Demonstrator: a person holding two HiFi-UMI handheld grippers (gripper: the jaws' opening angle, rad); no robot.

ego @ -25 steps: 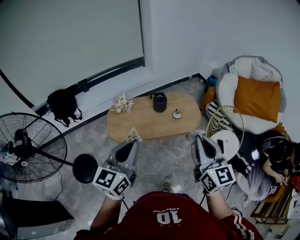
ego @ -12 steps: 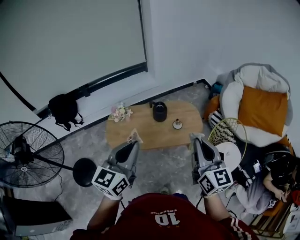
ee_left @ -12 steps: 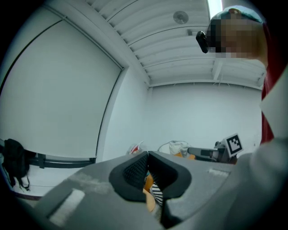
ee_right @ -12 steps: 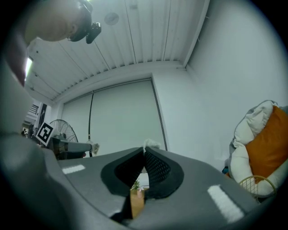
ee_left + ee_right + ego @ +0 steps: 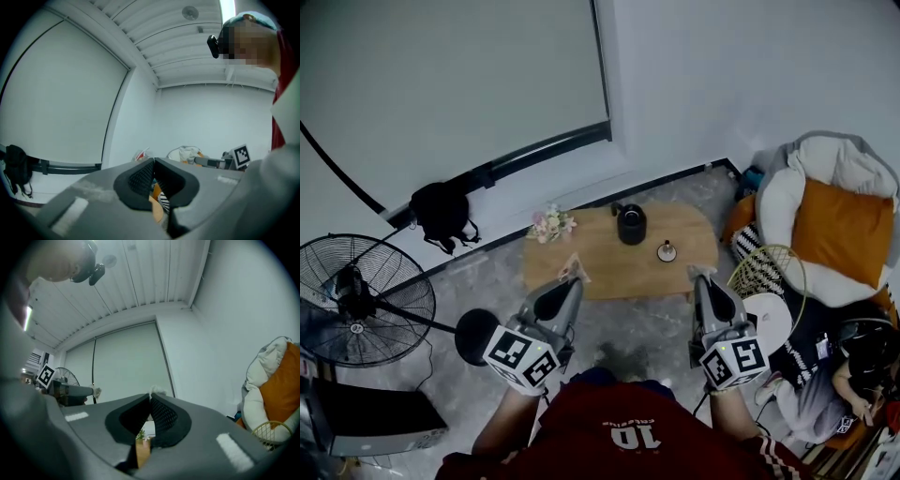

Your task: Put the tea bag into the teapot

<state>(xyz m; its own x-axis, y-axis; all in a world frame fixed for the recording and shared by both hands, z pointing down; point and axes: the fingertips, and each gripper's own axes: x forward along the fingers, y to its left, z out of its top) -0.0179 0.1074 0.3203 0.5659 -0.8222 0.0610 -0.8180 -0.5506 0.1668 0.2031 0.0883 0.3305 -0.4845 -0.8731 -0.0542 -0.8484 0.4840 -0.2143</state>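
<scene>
- Left tongs [image 5: 572, 278] are clenched on a small white-and-reddish packet, which looks like the tea bag [image 5: 572, 268]. It pokes out right at the tips, and you can see the same thing in the left gripper view.
- Right tongs [image 5: 703, 279] are pinched together too, with a white scrap [image 5: 701, 271] sticking out of the tips. Can't tell what it actually is.
- Both tongs are held out in front of the person in the red shirt [image 5: 628, 436], roughly level with each other and well apart, with the tips over the grey floor [image 5: 623, 328] just short of the near edge of the surface [image 5: 600, 267].
- The teapot [image 5: 631, 224], dark and round, sits on the far half of that oval wooden surface. It's ahead of the tongs, roughly between their two lines, and well apart from the tea bag.
- Near the teapot, on its right, is a small dark thing on a pale disc [image 5: 667, 251]. It's too small to tell what it is.
- A little bunch of flowers [image 5: 551, 223] is on the far left end of the surface.
- Around the room there's a standing fan [image 5: 356, 302] on the left, a black bag [image 5: 441, 214] by the wall, and a beanbag chair with an orange cushion [image 5: 844, 230] on the right. Someone is sitting in the bottom right corner [image 5: 853, 375].
</scene>
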